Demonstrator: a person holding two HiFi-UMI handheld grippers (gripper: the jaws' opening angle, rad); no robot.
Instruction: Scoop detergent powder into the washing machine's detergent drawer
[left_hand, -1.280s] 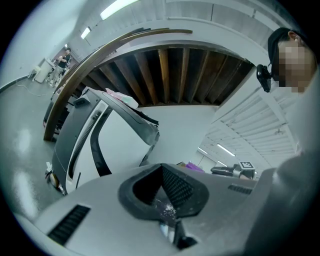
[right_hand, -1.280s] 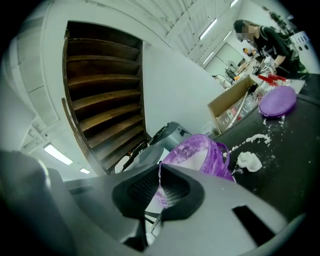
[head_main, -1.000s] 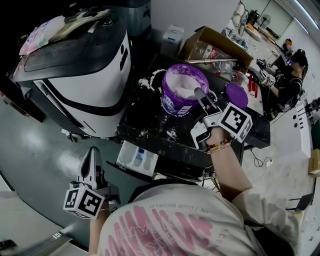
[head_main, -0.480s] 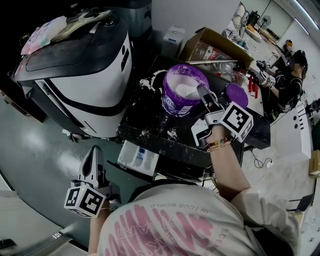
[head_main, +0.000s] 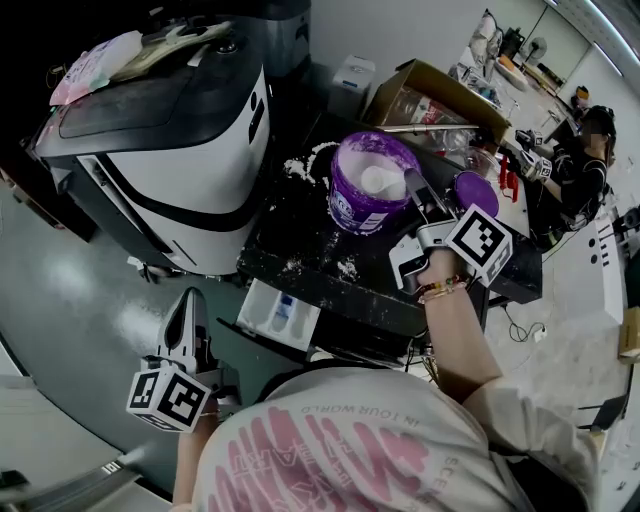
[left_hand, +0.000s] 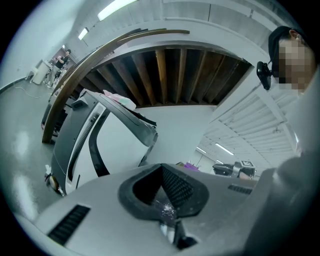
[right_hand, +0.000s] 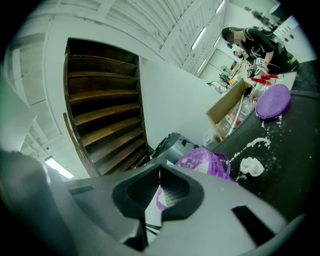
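rising a little over the last second, the scoop (head_main: 383, 181) now shows as a round white heap at the mouth of the purple tub (head_main: 350, 210), where a moment earlier it sat lower in the powder. the right gripper (head_main: 413, 186) has drawn slightly back and up with it. its jaws are pressed together on the scoop's thin handle, seen as a pale sliver between the pads in the right gripper view. i take this to mean the load is taken and the carry is about to start; nothing has reached the detergent drawer (head_main: 262, 305), which stands pulled open below the front edge of the black top (head_main: 300, 245), well apart from the tub and nearer the person. the scoop's long axis runs from the jaws toward the middle of the tub. the bowl points away from the gripper, leftward in the head view, and faces up, about level as far as i can tell. the tub stands upright, its mouth open, with spilled powder (head_main: 300, 165) beside it. the left gripper (head_main: 187, 305) hangs low at the person's left with its jaws closed on nothing, its nose aimed toward the washing machine (head_main: 190, 150).
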